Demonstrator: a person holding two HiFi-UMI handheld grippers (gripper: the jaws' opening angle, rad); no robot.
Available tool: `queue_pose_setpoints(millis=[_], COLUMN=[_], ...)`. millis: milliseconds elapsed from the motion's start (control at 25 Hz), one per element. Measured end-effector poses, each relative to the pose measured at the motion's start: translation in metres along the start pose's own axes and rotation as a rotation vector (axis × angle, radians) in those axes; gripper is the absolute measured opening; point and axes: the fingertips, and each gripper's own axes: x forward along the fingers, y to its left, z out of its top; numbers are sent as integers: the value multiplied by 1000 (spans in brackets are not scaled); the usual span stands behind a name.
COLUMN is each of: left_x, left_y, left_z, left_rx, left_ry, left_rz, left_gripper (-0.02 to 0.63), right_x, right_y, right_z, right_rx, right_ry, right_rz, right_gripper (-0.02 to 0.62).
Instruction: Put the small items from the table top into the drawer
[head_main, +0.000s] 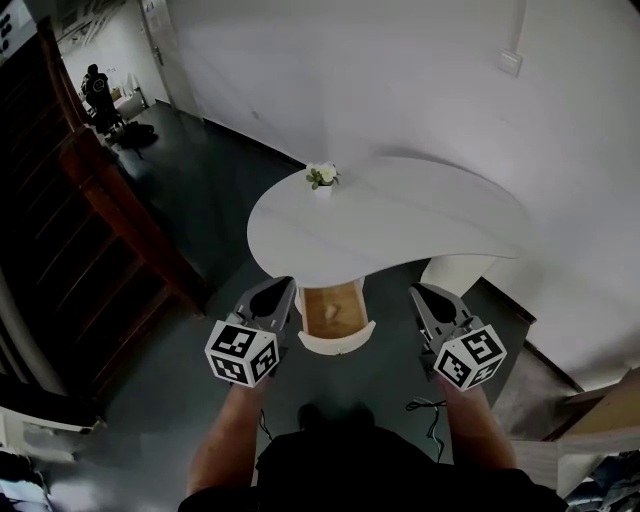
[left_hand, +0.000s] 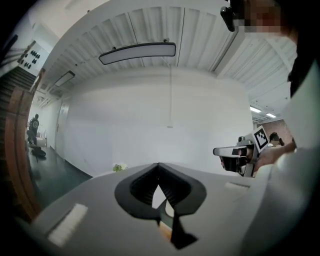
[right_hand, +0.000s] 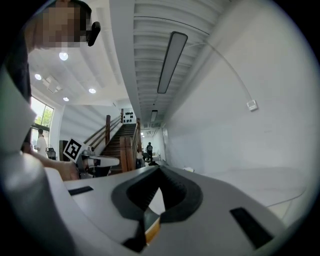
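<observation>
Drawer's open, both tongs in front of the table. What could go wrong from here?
The flower pot stands at the far edge of the table; a reach across could tip it. The open drawer juts out between the left tongs and right tongs; either could knock it. Both are shut: open them before grasping.

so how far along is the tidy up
The drawer is already pulled open under the table. Nothing is in hand: left gripper and right gripper hover beside it, jaws shut, empty. On the table top only a small flower pot shows; what lies in the drawer I cannot tell.
</observation>
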Motion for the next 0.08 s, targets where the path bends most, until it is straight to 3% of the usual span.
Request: queue_pose_setpoints(millis=[80], left_x=[-5], left_y=[2], left_z=[-2], left_rx=[8], left_ry=[10], left_rz=[-1], left_gripper=[11], right_x=[2], right_y=[7], right_z=[-6], right_rx=[4], right_ry=[8], right_rz=[4], right_gripper=[9])
